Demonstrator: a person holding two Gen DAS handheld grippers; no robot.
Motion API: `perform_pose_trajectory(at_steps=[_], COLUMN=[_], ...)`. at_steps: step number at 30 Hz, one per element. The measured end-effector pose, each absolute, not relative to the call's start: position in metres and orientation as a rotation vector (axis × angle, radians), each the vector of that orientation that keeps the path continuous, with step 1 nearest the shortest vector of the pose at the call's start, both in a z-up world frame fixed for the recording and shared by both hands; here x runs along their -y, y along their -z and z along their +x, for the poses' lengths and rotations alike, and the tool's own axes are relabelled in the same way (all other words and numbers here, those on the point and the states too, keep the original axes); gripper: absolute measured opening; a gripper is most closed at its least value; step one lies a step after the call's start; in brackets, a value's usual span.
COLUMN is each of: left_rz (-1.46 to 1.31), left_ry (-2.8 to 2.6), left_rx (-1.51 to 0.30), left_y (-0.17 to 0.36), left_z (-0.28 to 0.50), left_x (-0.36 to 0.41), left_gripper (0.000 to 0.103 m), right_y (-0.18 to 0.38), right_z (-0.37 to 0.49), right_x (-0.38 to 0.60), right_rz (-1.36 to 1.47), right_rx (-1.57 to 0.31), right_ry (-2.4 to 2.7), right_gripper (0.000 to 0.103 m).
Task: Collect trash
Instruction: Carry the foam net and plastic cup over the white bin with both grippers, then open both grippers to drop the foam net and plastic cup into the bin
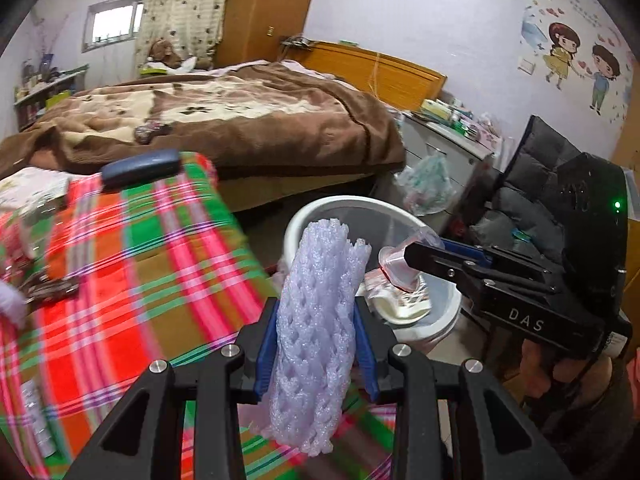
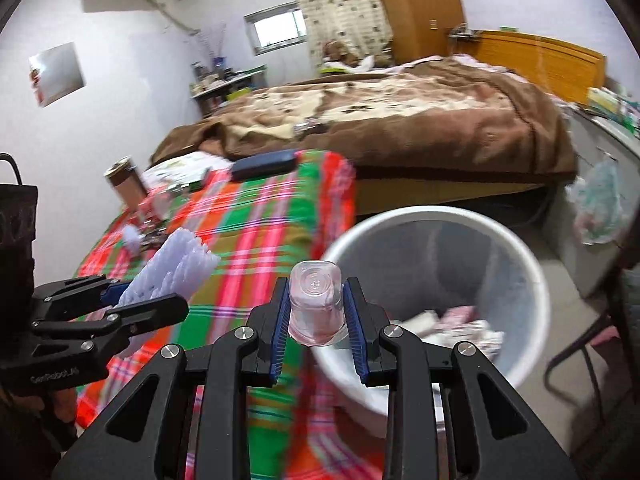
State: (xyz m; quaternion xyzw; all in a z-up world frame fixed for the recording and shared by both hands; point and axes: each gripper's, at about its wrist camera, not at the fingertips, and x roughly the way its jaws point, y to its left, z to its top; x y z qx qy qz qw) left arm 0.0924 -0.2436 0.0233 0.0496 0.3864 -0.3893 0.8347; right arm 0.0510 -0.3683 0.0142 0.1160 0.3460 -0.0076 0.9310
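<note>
My left gripper is shut on a pale lilac foam fruit net, held upright above the edge of the plaid-covered table. The same foam net shows at the left of the right wrist view, in the left gripper. My right gripper is shut on a small clear plastic cup with a pinkish tint, just over the near rim of the white trash bin. In the left wrist view the right gripper holds the cup over the bin. Paper scraps lie inside the bin.
On the plaid table sit a dark blue case, a brown can, papers and small clutter. A bed with a brown blanket stands behind. A black chair, a white cabinet and a plastic bag are right of the bin.
</note>
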Motion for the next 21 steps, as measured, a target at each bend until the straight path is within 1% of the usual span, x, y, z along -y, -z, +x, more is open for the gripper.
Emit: perform_pose_trajectory(at_steps=[11,21], left_rz=[0.147,0.169], left_ry=[0.915,0.927], left_rx=[-0.874,-0.946], left_y=[-0.003,0.030], left_z=[0.107,0.128], left_x=[0.339,0.378], left_gripper=[0.036,0.036], right_y=[0.006,0.026], right_z=[0.058,0.070], right_x=[0.428,0.453], right_rz=[0.275,0.274], right_rx=[-0.746,-0.807], right_ry=[0.152,0.200], right_gripper=[0.028,0.028])
